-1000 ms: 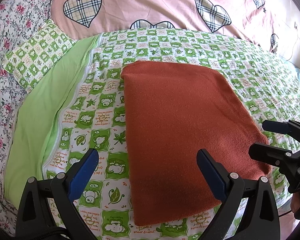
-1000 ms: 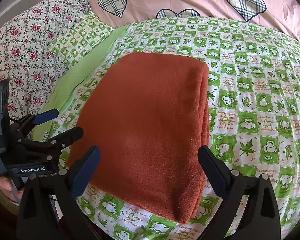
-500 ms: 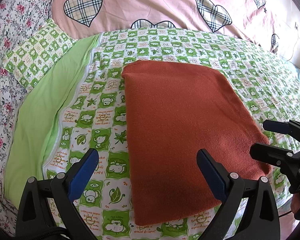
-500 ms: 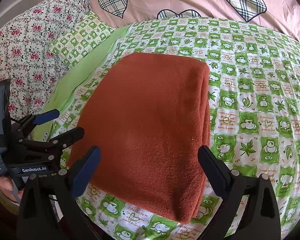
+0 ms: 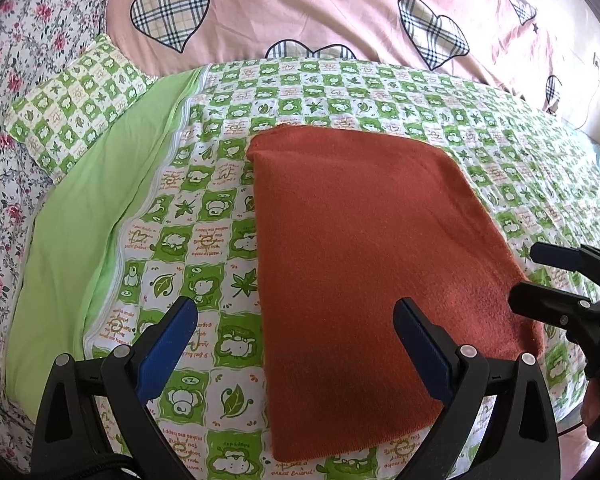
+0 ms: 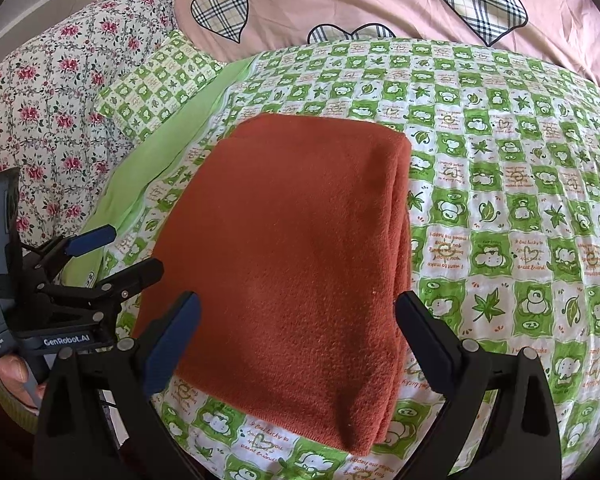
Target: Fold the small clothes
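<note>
Both tools hang released over the near edge of the bed, jaws spread wide and gripping nothing. Left tool [image 5: 296, 334] straddles the near left portion of the folded rust-orange cloth [image 5: 364, 256], its blue-padded fingers [image 5: 168, 344] above the fabric without touching it; right tool [image 6: 298, 332] does the same from the other side, with its right finger just past the cloth's stacked edge. Each tool also shows in the other's view: the right one [image 5: 556, 280] enters at the cloth's near right corner, the left one [image 6: 100, 256] sits beside the cloth's left edge, held by a hand [image 6: 16, 376] low in the corner.

Compared with half a second and a full second ago, almost nothing differs: the cloth keeps the same outline and spot, and both tools hold the same spread and nearly the same position.

The cloth is a thick, fuzzy, towel-like rectangle with soft rounded corners, lying flat on the quilt [image 5: 340, 88]. From the right wrist view its right side [image 6: 402, 240] shows several layers stacked in rolled folds. The quilt is smooth printed cotton, a checkerboard of green and white squares with cartoon animals, leaves and small writing, with a plain light-green band [image 5: 84, 224] along its left. A small pillow [image 5: 76, 100] in the same print lies beyond that, on a floral sheet [image 6: 40, 100]. Behind sits a pink cover with plaid hearts [image 5: 340, 4].
</note>
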Demonstrator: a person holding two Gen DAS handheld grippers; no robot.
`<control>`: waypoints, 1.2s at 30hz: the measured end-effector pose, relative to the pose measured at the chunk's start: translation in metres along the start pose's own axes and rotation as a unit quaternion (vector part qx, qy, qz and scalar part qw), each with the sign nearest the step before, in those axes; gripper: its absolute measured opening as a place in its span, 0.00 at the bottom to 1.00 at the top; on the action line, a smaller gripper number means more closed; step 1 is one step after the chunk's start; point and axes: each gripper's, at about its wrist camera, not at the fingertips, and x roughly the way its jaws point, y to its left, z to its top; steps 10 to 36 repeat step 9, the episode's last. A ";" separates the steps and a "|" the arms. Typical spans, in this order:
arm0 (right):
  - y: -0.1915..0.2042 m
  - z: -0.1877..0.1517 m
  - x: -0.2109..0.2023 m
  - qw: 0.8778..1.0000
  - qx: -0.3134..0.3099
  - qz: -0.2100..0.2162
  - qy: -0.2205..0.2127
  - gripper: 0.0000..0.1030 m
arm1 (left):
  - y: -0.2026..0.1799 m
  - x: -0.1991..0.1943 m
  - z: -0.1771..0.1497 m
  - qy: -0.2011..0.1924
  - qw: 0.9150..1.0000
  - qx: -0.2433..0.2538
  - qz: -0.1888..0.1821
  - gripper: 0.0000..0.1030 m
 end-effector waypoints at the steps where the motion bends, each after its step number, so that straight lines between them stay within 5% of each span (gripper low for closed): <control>1: -0.001 0.000 0.000 1.000 0.000 0.000 -0.001 0.95 | 0.001 0.001 0.001 0.000 1.000 -0.002 0.000 0.96; 36: -0.009 0.003 0.003 1.000 0.010 0.011 -0.006 0.95 | 0.001 0.008 0.007 0.008 1.000 -0.010 0.009 0.96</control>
